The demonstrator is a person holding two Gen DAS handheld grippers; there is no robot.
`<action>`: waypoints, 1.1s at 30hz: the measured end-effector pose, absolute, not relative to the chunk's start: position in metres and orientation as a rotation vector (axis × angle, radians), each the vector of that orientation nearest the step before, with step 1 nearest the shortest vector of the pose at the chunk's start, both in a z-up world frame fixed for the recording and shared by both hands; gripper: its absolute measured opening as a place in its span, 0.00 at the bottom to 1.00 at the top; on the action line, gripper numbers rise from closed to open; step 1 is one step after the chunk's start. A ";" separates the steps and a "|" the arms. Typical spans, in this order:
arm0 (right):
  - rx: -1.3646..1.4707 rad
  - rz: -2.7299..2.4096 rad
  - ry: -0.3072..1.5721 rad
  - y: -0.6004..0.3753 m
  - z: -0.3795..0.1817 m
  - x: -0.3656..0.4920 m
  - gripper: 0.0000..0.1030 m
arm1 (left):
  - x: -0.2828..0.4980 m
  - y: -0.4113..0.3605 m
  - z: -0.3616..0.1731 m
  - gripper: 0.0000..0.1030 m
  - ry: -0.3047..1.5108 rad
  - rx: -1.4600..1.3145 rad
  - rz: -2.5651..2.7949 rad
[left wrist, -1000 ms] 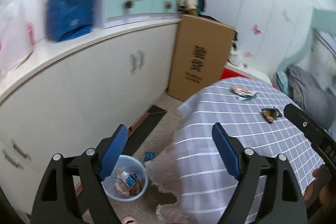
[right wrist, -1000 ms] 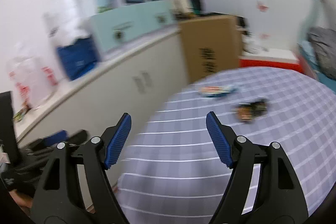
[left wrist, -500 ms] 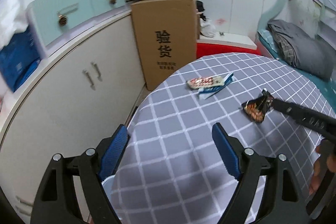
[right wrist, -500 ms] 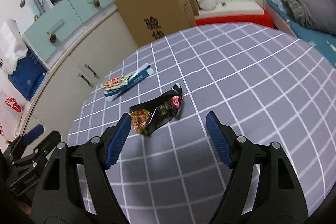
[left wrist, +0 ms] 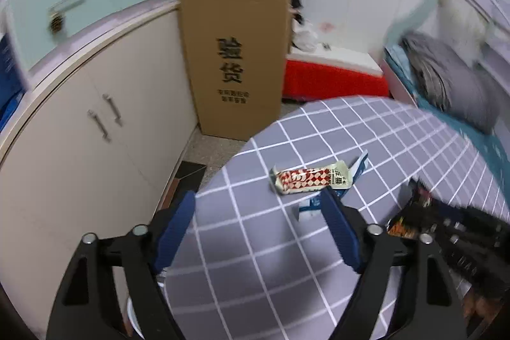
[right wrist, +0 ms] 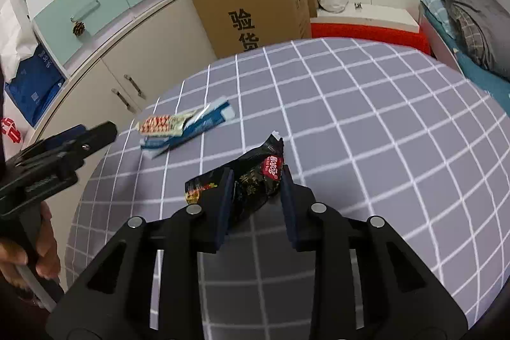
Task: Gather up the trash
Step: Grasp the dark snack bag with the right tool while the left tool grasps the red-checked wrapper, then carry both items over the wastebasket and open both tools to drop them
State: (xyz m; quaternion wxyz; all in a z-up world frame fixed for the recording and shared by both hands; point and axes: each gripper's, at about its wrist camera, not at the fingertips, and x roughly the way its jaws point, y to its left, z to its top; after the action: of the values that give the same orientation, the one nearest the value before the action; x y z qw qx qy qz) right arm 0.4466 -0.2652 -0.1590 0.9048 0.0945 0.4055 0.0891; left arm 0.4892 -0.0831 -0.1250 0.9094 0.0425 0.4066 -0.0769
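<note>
Your right claw [right wrist: 255,196] has its blue ribbed pads pressed in on either side of a crinkled black snack wrapper [right wrist: 255,177], glossy foil with a red round logo, which bulges up between them on the desk [right wrist: 366,148]. The desk wears a grey cloth with a white grid and has a rounded edge.

Your left claw [left wrist: 258,231] is spread wide and holds nothing, hovering over the left rim of the desk. Just ahead of it lies a flat red-and-white checked wrapper [left wrist: 310,180] with a cream border, resting on top of a blue-and-white flat packet [right wrist: 191,129]. Both sit near the left edge, apart from the black wrapper.

Beyond that edge you have a narrow strip of floor, then smooth cream cabinet doors [left wrist: 95,129] with metal bar handles, and a tall brown cardboard box [left wrist: 236,59] printed with black characters. The right and far stretches of the cloth lie bare.
</note>
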 end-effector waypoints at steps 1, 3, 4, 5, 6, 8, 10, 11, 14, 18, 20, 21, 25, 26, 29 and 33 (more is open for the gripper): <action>0.195 0.182 0.834 -0.267 -0.158 0.449 0.28 | 0.494 -0.088 -0.128 0.69 0.845 0.133 -0.180; 0.199 0.182 0.831 -0.269 -0.159 0.455 0.27 | 0.500 -0.095 -0.132 0.66 0.839 0.206 -0.196; 0.206 0.183 0.831 -0.271 -0.159 0.458 0.27 | 0.505 -0.099 -0.136 0.65 0.840 0.235 -0.220; 0.214 0.187 0.832 -0.273 -0.159 0.462 0.27 | 0.507 -0.100 -0.137 0.61 0.835 0.240 -0.227; 0.223 0.192 0.833 -0.274 -0.159 0.464 0.27 | 0.511 -0.101 -0.138 0.60 0.832 0.239 -0.235; 0.237 0.206 0.837 -0.274 -0.160 0.468 0.27 | 0.517 -0.104 -0.140 0.57 0.825 0.241 -0.257; 0.234 0.211 0.836 -0.273 -0.160 0.469 0.27 | 0.523 -0.111 -0.144 0.50 0.831 0.266 -0.299; 0.232 0.217 0.836 -0.271 -0.160 0.469 0.27 | 0.525 -0.113 -0.146 0.47 0.834 0.276 -0.308; 0.232 0.232 0.841 -0.269 -0.159 0.468 0.27 | 0.528 -0.119 -0.151 0.46 0.847 0.300 -0.342; 0.234 0.232 0.838 -0.269 -0.158 0.468 0.27 | 0.529 -0.123 -0.155 0.40 0.867 0.318 -0.368; 0.237 0.231 0.841 -0.269 -0.159 0.468 0.27 | 0.531 -0.123 -0.157 0.27 0.882 0.296 -0.369; 0.237 0.230 0.841 -0.268 -0.159 0.467 0.27 | 0.530 -0.123 -0.157 0.25 0.877 0.290 -0.365; 0.236 0.234 0.836 -0.267 -0.158 0.465 0.27 | 0.523 -0.124 -0.156 0.20 0.855 0.268 -0.348; 0.235 0.234 0.831 -0.267 -0.157 0.464 0.27 | 0.520 -0.122 -0.155 0.18 0.852 0.254 -0.345; 0.231 0.235 0.807 -0.266 -0.152 0.458 0.26 | 0.513 -0.111 -0.148 0.18 0.835 0.183 -0.320; 0.241 0.246 0.779 -0.264 -0.144 0.448 0.26 | 0.494 -0.093 -0.131 0.17 0.788 0.110 -0.272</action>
State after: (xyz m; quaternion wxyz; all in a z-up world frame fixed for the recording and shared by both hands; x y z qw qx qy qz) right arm 0.4479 -0.2638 -0.1441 0.9106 0.1170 0.3780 0.1192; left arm 0.4942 -0.0926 -0.1312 0.9129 0.0535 0.3826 -0.1322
